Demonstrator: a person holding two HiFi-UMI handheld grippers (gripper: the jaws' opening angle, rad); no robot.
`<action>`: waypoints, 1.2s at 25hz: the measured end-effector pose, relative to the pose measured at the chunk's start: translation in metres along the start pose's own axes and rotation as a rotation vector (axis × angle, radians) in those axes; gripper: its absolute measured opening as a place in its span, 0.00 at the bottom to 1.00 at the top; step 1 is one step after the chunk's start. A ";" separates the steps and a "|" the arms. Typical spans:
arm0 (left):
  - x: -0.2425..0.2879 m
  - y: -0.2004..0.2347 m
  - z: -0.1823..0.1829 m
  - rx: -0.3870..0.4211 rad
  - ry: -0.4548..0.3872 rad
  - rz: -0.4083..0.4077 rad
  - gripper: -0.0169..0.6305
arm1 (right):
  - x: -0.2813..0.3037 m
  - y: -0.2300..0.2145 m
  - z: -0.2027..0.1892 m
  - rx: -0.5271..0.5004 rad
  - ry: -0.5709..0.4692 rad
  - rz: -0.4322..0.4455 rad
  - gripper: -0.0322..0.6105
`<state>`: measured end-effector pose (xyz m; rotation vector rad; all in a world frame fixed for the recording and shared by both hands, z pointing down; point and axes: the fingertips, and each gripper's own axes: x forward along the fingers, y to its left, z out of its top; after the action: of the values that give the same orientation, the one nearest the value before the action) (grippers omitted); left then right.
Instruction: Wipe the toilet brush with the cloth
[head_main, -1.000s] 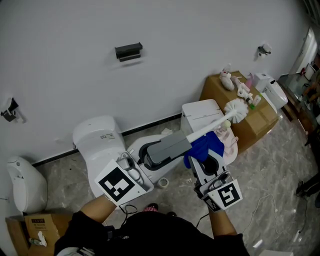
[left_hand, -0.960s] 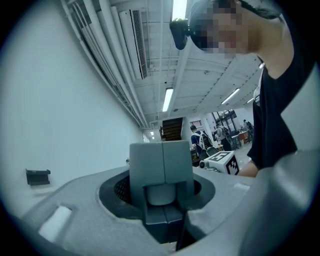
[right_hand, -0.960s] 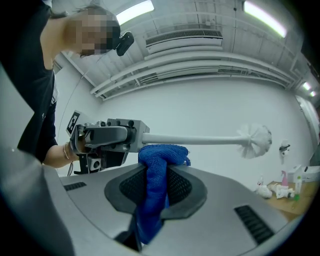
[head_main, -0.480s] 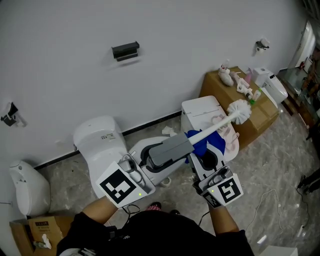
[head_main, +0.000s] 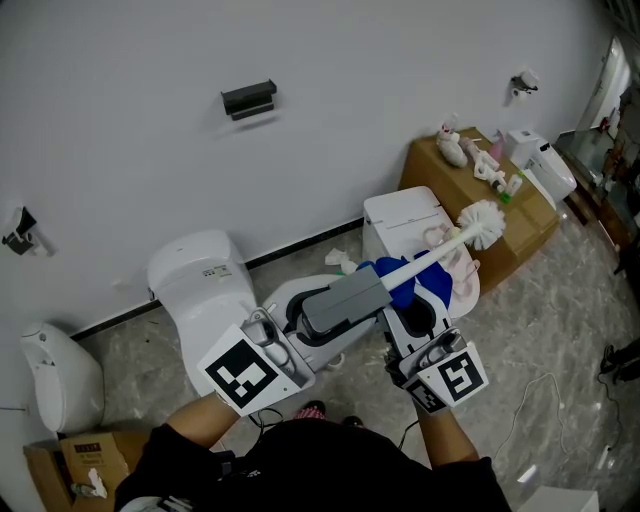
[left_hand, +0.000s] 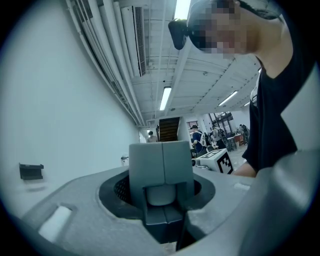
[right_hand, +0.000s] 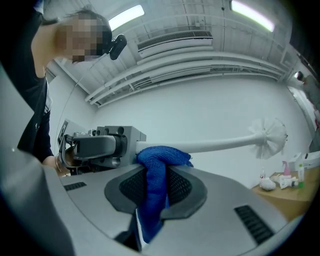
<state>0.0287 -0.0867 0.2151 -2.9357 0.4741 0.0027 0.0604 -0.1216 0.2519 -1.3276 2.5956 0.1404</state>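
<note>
Left gripper (head_main: 370, 288): clenched on the toilet brush (head_main: 455, 240) handle.
Right gripper (right_hand: 154, 176): grasping the blue cloth (right_hand: 161, 156).
Cloth: bunched against the white handle, just beside the left gripper.

The toilet brush (head_main: 440, 249) has a smooth white plastic handle and a bristly white head, the cloth (right_hand: 155, 172) against that handle is nubby blue terry, the toilet (head_main: 200, 290) near the brush is glossy white ceramic, and the floor (head_main: 550, 340) looks like polished grey veined stone.
</note>
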 end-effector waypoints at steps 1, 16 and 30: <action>0.000 0.000 -0.001 -0.001 0.000 -0.001 0.29 | 0.000 0.000 0.000 0.002 0.002 0.000 0.17; -0.003 -0.001 0.002 0.008 -0.010 0.003 0.29 | 0.001 0.000 0.004 -0.004 -0.005 -0.007 0.17; -0.006 -0.003 0.001 -0.006 -0.019 0.001 0.29 | -0.001 -0.005 0.004 0.002 0.003 -0.021 0.17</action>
<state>0.0244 -0.0816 0.2150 -2.9387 0.4743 0.0320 0.0657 -0.1233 0.2482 -1.3552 2.5821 0.1326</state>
